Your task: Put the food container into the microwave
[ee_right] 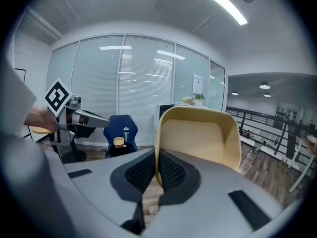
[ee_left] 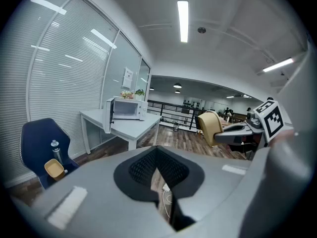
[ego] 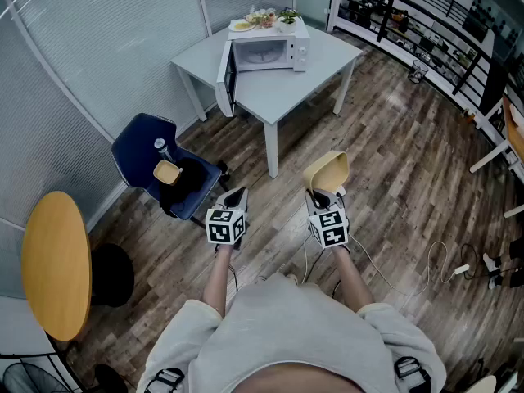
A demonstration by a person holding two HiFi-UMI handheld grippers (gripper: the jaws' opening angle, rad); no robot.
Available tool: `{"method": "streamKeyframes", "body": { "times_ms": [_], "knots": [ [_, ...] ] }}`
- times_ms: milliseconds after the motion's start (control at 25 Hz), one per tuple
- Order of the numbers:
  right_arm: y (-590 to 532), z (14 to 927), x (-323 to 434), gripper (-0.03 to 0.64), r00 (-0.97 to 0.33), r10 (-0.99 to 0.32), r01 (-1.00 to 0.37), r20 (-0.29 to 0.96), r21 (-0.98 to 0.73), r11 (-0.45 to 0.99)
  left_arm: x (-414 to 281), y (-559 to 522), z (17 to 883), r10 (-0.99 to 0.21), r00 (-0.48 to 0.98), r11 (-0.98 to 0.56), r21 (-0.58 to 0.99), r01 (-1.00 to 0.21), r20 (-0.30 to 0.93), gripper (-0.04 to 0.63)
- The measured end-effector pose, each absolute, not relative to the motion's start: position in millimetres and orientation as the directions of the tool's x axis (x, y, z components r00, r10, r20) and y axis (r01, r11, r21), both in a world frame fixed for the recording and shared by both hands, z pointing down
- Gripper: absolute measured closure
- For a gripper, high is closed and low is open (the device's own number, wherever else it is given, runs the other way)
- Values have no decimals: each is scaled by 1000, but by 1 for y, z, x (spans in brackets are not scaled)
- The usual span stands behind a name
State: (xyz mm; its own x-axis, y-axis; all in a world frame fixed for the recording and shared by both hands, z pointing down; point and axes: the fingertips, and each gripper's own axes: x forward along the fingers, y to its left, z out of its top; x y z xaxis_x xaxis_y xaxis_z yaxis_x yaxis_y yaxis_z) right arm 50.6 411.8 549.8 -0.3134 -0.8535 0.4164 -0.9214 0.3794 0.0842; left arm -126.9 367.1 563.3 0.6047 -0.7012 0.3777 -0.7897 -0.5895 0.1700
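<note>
The right tool (ee_right: 156, 168) is clamped on the near rim of the container (ee_right: 198, 138), its ribbed black pads pressed on either side of the thin wall. The container is held in the air above the wood-plank floor (ego: 393, 178), well short of the microwave. It is tipped on its side with the open mouth turned back toward the tool. It is a tan, smooth, matte tub, rectangular with rounded corners and a slightly flared rim, and it is empty. The left tool (ee_left: 158, 163) is level with it on the left; its pads meet at the tips with nothing between them.

Farther left stands a dark blue padded chair (ego: 147, 158). On its seat are a small open tan tub (ego: 167, 172), whose contents I cannot make out, and just behind it an upright clear bottle (ego: 160, 148).

Beyond, by the blinds, is a pale grey counter (ego: 278, 88) on thin legs. On it sits the white, boxy microwave (ego: 266, 53) with its door (ego: 223, 76) swung wide to the left. The cavity looks bare and white. On top of the microwave lie a plate (ego: 242, 25) of food and some greens.
</note>
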Motion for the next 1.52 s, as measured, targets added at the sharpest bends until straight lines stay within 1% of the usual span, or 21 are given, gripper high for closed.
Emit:
{"method": "streamKeyframes", "body": {
  "times_ms": [360, 920, 1520],
  "knots": [
    [420, 556, 58, 600, -323, -847, -919, 423, 73, 387, -116, 375, 571, -699, 597, -582, 172, -795, 394, 584],
    [436, 567, 83, 600, -356, -831, -907, 427, 56, 417, -76, 400, 583, -686, 595, -583, 172, -794, 419, 584],
    [405, 579, 88, 600, -375, -815, -896, 442, 54, 441, -70, 374, 595, -691, 583, -564, 185, -805, 427, 584]
  ]
}}
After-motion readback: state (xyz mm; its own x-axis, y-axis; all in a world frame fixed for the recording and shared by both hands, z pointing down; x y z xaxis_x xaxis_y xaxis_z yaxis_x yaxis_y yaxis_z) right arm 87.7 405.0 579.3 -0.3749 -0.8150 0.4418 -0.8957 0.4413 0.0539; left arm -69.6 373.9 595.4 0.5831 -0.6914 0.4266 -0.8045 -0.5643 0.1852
